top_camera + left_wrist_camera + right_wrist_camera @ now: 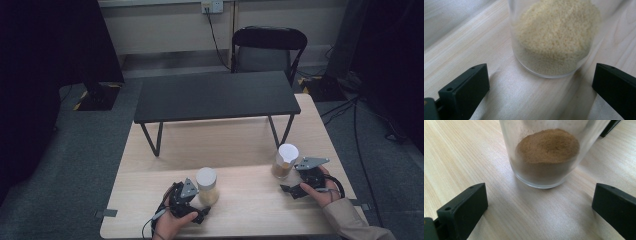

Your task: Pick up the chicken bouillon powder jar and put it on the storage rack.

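Pale grain jar (207, 185) near front edge, brown powder jar (285, 161) toward right edge. I see left gripper (196, 206) and right gripper (292, 190) jaws wide, jars just ahead, ungripped. Judge: approach done, grasps pending.

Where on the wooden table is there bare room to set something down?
Free: the stretch between the pale-grain jar and the brown-powder jar, and the strip under the black bench. Crowded: each jar, with an open gripper, left and right, close by.
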`<state>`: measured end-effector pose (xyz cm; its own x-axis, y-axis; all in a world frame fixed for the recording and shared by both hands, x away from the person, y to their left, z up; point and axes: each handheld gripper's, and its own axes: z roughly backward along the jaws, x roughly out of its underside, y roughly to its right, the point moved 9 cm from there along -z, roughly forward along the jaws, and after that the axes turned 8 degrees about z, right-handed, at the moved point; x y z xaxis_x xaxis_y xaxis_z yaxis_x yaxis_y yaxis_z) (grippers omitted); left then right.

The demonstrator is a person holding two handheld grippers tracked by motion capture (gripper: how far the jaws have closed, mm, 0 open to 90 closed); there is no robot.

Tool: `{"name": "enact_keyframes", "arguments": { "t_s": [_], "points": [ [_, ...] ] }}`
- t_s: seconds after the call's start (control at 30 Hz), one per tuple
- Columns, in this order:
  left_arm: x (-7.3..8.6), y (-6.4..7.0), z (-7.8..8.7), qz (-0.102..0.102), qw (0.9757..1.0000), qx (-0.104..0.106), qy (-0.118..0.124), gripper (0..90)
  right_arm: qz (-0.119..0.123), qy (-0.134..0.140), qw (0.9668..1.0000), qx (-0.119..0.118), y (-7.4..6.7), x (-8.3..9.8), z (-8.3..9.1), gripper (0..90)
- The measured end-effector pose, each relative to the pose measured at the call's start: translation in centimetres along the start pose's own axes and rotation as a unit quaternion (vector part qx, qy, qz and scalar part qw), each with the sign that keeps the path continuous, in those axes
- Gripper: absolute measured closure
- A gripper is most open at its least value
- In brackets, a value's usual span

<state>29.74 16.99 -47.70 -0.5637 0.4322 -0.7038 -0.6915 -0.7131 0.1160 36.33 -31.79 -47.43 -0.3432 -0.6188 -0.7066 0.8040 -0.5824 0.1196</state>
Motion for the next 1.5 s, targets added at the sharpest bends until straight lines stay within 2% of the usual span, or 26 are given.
{"name": "enact_keyframes", "arguments": {
  "t_s": [0.3,0.57,0.6,0.77,1.23,1.5],
  "points": [
    [-0.1,-0.1,0.4,0.018,0.9997,0.013,0.013,1.8,0.000,0.000,1.0000,0.000,0.0,0.0,0.0,0.0],
    [-0.3,-0.1,0.7,0.028,0.9993,0.015,0.021,1.7,0.000,0.000,1.0000,0.000,0.0,0.0,0.0,0.0],
    [-0.3,-0.2,0.8,0.036,0.9989,0.017,0.025,1.7,0.000,0.000,1.0000,0.000,0.0,0.0,0.0,0.0],
    [-0.4,-0.4,1.2,0.053,0.9975,0.023,0.040,1.6,0.000,0.000,1.0000,0.000,0.0,0.0,0.0,0.0],
    [-1.3,-0.8,2.0,0.064,0.9957,0.029,0.060,1.6,0.000,0.000,1.0000,0.000,0.0,0.0,0.0,0.0],
    [-2.1,-0.7,2.4,0.063,0.9952,0.037,0.065,2.4,0.000,0.000,1.0000,0.000,0.0,0.0,0.0,0.0]
  ]
}}
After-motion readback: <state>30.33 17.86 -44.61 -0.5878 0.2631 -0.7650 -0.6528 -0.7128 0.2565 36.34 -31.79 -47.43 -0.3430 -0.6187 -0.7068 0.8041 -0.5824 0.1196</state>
